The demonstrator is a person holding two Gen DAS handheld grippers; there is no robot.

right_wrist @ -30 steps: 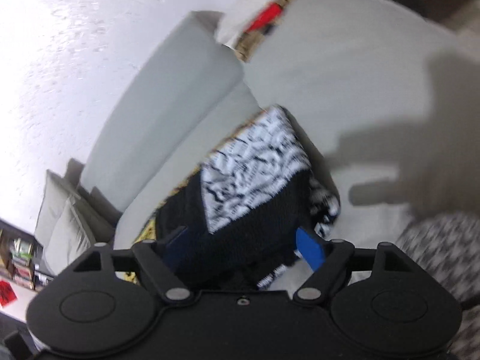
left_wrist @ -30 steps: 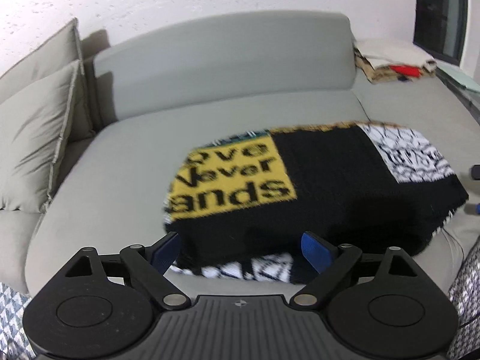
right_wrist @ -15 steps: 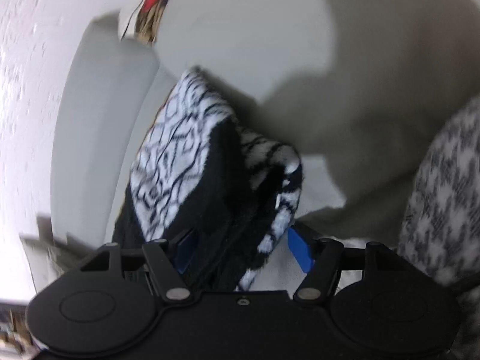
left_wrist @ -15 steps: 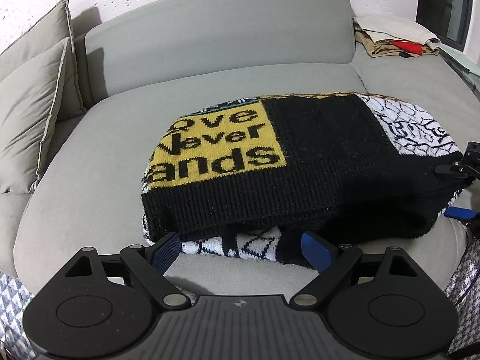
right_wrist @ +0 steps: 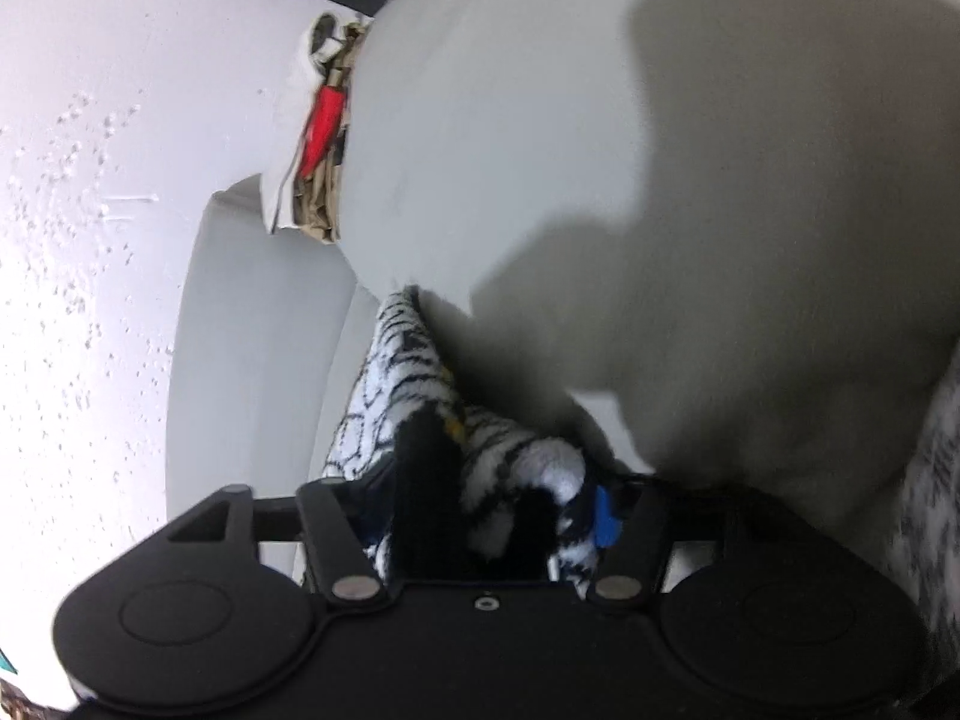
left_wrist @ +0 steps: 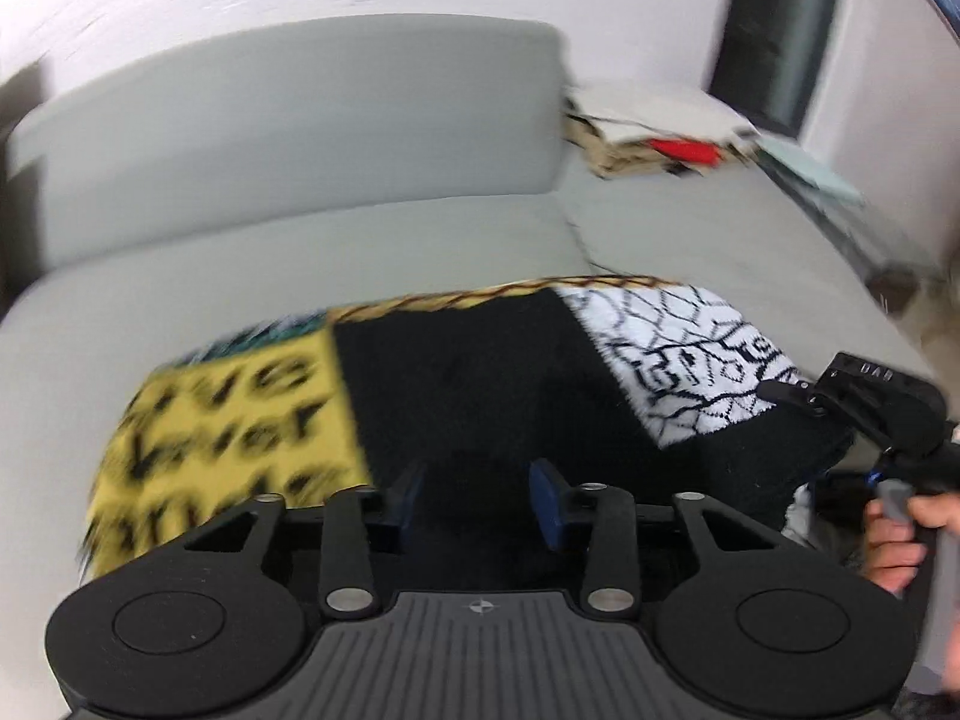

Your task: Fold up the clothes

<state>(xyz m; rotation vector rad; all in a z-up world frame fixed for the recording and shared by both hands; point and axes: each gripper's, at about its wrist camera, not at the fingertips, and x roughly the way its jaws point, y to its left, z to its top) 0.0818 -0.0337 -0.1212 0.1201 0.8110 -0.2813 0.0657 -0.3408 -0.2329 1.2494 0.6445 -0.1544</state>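
Observation:
A folded knit sweater [left_wrist: 468,384], black with a yellow lettered panel and a white patterned panel, lies on the grey sofa seat [left_wrist: 252,276]. My left gripper [left_wrist: 477,495] is closed down on the sweater's black near edge, the blue pads pressing its thick fold. My right gripper [right_wrist: 486,510] holds the sweater's right end [right_wrist: 414,372], with black and white knit bunched between its fingers. The right gripper's body also shows in the left wrist view [left_wrist: 864,402], at the sweater's right edge, with a hand on its handle.
A stack of folded clothes [left_wrist: 654,138] with a red item lies at the sofa's far right corner, and it shows in the right wrist view [right_wrist: 318,138]. The sofa backrest [left_wrist: 288,120] runs behind. A patterned fabric [right_wrist: 924,516] lies at the right edge.
Both grippers have moved in onto the sweater and closed on it. The left moved right along the near edge; the right now has knit bunched between its fingers. Views are motion-blurred.

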